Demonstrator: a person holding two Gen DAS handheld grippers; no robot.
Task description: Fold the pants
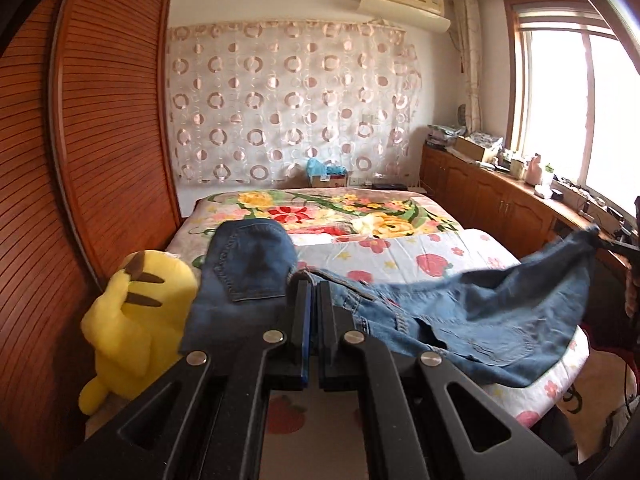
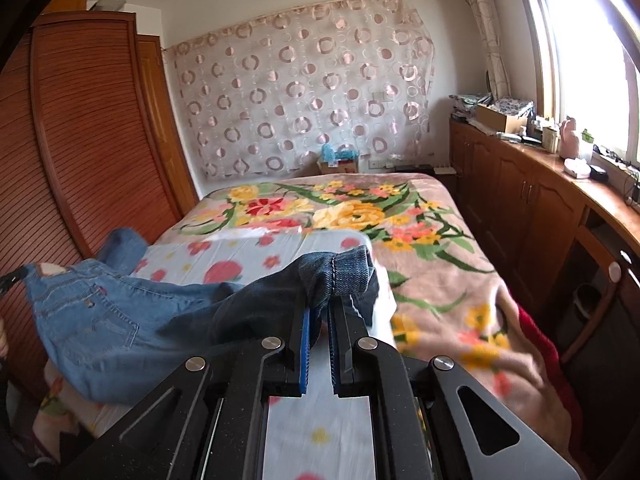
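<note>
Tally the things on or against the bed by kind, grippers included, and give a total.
Jeans: 1
Yellow plush toy: 1
Floral blanket: 1
Strawberry-print sheet: 1
Grippers: 2, the left gripper and the right gripper, each shut on denim
Total: 6

The pants (image 1: pixel 472 312) are blue denim, darker at the leg hems and paler across the seat, with orange-tan stitching; the sheet (image 1: pixel 404 256) under them is white with red strawberries and small yellow stars; the blanket (image 2: pixel 440 240) beyond is dusty pink with yellow, red and green flowers; the plush toy (image 1: pixel 132 312) at near left is bright yellow with brown stripes; the far curtain (image 1: pixel 288 100) is white with pink-brown rings; the wardrobe (image 1: pixel 100 120) is reddish-brown slatted wood.
</note>
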